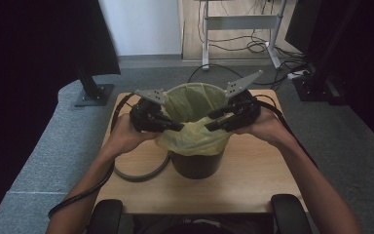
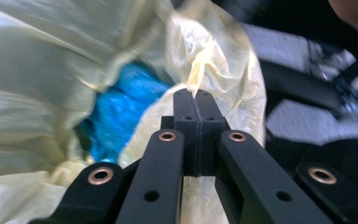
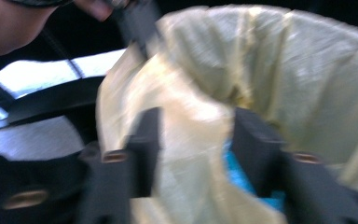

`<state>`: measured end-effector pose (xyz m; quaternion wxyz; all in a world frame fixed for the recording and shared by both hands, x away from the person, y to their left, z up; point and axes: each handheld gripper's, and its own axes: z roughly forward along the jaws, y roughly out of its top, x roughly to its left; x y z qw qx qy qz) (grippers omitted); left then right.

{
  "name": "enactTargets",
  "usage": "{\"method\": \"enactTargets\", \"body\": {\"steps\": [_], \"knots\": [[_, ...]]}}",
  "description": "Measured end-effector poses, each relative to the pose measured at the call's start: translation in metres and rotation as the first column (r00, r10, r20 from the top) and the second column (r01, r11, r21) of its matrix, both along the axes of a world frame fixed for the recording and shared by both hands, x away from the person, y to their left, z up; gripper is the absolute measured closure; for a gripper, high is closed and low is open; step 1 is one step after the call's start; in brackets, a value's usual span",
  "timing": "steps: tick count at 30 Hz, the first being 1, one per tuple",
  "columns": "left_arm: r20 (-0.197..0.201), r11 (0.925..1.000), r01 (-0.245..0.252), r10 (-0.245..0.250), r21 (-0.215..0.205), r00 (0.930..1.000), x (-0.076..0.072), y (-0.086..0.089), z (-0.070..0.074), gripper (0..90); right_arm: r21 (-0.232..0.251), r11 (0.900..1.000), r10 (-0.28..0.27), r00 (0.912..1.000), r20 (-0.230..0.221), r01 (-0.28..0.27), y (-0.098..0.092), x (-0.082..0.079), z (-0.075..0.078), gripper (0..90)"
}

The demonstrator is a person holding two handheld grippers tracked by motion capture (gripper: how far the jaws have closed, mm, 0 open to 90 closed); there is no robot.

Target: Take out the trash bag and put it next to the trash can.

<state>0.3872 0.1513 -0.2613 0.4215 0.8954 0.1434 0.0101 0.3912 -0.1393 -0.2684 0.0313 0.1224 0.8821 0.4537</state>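
Note:
A black bin (image 1: 197, 165) stands mid-table, lined with a pale yellow bag (image 1: 195, 136) whose rim is gathered over the front. My left gripper (image 1: 179, 127) reaches in from the left. In the left gripper view its jaws (image 2: 196, 95) are shut on a fold of the bag (image 2: 42, 70), with something blue (image 2: 116, 112) lying inside. My right gripper (image 1: 212, 121) comes from the right. The blurred right gripper view has it (image 3: 198, 135) open, its jaws straddling the bag's (image 3: 298, 70) rim above the blue item (image 3: 235, 172). The left gripper (image 3: 137, 28) pinches the film farther off.
The wooden table (image 1: 253, 185) carries a grey cable loop (image 1: 139, 173) left of the bin. A black stand base (image 1: 93, 92) sits on the floor beyond the table's left corner. A white desk frame (image 1: 238, 22) is at the back. Chair armrests (image 1: 104, 214) flank the near edge.

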Motion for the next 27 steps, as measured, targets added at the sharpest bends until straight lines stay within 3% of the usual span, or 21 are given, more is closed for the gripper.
{"method": "enactTargets", "body": {"steps": [2, 6, 8, 10, 12, 14, 18, 21, 23, 25, 27], "knots": [[0.012, 0.9986, -0.047, 0.048, -0.025, 0.9988, 0.004, 0.003, 0.004, 89.3, -0.016, 1.0, -0.005, 1.0, 0.003, 0.005, 0.001, -0.001, -0.003, 33.9], [0.023, 0.9904, -0.125, 0.126, -0.059, 0.9917, 0.013, 0.01, 0.01, 89.3, -0.019, 1.0, -0.017, 0.9998, -0.008, 0.017, -0.002, 0.001, -0.007, 36.6], [0.031, 0.9861, -0.154, 0.156, -0.063, 0.9873, 0.018, 0.013, 0.01, 89.3, -0.025, 0.999, -0.03, 0.9995, -0.009, 0.03, -0.005, 0.004, -0.008, 47.0], [0.055, 0.9825, -0.183, 0.185, -0.034, 0.9812, 0.022, 0.013, 0.009, 89.3, -0.03, 0.999, -0.033, 0.9995, 0.0, 0.033, -0.007, 0.006, -0.01, 65.8], [0.047, 0.983, -0.181, 0.183, -0.03, 0.9821, 0.025, 0.013, 0.007, 88.7, -0.037, 0.998, -0.047, 0.9988, 0.011, 0.048, -0.008, 0.008, -0.011, 79.4], [0.023, 0.9869, -0.157, 0.158, -0.038, 0.9872, 0.027, 0.013, 0.005, 76.2, -0.038, 0.997, -0.072, 0.997, 0.026, 0.073, -0.01, 0.012, -0.011, 87.2], [-0.025, 0.9936, -0.089, 0.087, -0.07, 0.9959, 0.024, 0.013, 0.007, 48.1, -0.032, 0.988, -0.149, 0.9876, 0.05, 0.15, -0.013, 0.02, -0.008, 89.0], [-0.03, 0.9979, -0.057, 0.056, -0.031, 0.998, 0.019, 0.008, 0.007, 35.8, -0.028, 0.981, -0.188, 0.9799, 0.067, 0.19, -0.013, 0.028, -0.004, 89.1], [-0.008, 0.9971, -0.069, 0.07, 0.032, 0.9975, 0.018, 0.001, 0.003, 32.2, -0.023, 0.977, -0.21, 0.9746, 0.079, 0.212, -0.011, 0.032, -0.002, 89.1], [0.033, 0.9881, -0.106, 0.103, 0.111, 0.9942, 0.019, -0.005, -0.001, 33.0, -0.013, 0.975, -0.219, 0.9724, 0.081, 0.221, -0.009, 0.037, 0.001, 89.1], [0.058, 0.9798, -0.133, 0.126, 0.149, 0.9903, 0.021, -0.009, -0.003, 43.4, -0.004, 0.974, -0.225, 0.9707, 0.084, 0.226, -0.006, 0.04, 0.004, 89.1]]}}
